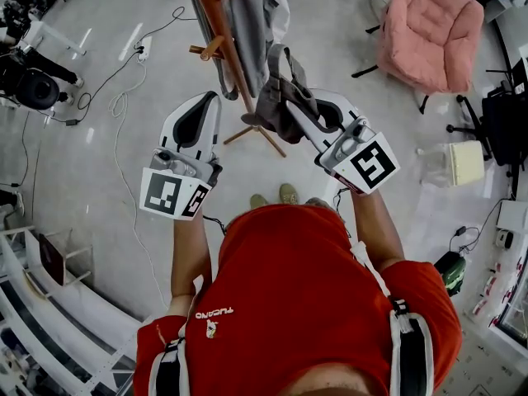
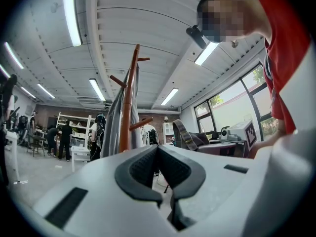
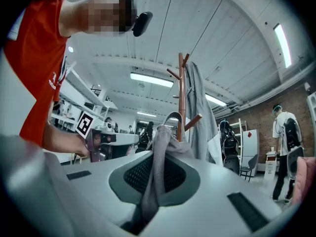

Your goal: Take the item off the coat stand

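Observation:
The wooden coat stand (image 1: pixel 224 31) rises at the top centre with a grey garment (image 1: pixel 252 23) hanging on it. A grey cloth bag (image 1: pixel 280 106) with a strap loop hangs right beside the pole, and my right gripper (image 1: pixel 295 110) is shut on its fabric. In the right gripper view the cloth (image 3: pixel 155 177) runs between the pads of the right gripper (image 3: pixel 157 157), and the strap (image 3: pixel 173 117) arches in front of the stand (image 3: pixel 181 93). I cannot tell whether the strap touches a peg. My left gripper (image 1: pixel 213 99) is shut and holds nothing, left of the pole; the left gripper (image 2: pixel 158 149) shows its pads meeting.
A pink padded chair (image 1: pixel 433 27) stands at the upper right. Cables (image 1: pixel 124 97) and a power strip (image 1: pixel 144 49) lie on the floor to the left. White shelving (image 1: pixel 49 295) runs along the lower left. People stand in the background (image 2: pixel 64 139).

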Available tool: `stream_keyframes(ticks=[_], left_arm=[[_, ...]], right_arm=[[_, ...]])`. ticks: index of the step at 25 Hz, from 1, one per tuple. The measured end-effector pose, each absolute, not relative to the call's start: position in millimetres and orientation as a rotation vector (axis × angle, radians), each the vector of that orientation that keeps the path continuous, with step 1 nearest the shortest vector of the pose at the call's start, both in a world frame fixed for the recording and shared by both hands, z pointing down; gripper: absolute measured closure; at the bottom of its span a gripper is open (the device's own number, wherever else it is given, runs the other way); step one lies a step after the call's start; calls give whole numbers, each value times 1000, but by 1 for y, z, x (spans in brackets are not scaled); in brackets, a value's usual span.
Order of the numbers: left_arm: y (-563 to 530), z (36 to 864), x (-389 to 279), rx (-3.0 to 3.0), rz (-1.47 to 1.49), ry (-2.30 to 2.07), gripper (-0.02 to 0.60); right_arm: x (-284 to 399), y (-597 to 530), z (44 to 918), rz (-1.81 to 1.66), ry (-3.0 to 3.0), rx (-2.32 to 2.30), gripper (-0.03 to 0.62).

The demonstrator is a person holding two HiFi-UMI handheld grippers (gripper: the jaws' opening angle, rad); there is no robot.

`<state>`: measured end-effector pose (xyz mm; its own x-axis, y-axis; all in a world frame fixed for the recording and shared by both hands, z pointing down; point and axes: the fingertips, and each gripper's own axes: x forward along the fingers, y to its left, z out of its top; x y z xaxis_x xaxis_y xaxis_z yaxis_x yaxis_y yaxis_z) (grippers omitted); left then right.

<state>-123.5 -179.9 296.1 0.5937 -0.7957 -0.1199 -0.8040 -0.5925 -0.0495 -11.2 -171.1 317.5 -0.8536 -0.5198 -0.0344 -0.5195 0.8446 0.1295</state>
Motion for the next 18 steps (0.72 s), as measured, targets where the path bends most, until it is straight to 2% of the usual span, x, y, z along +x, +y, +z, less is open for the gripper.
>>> stream_keyframes(ticks=[18], left_arm=[[-178,298,-125,-2690,106,1411,572]], right_arm=[[-12,-171,319,-228,-3045,793,565]])
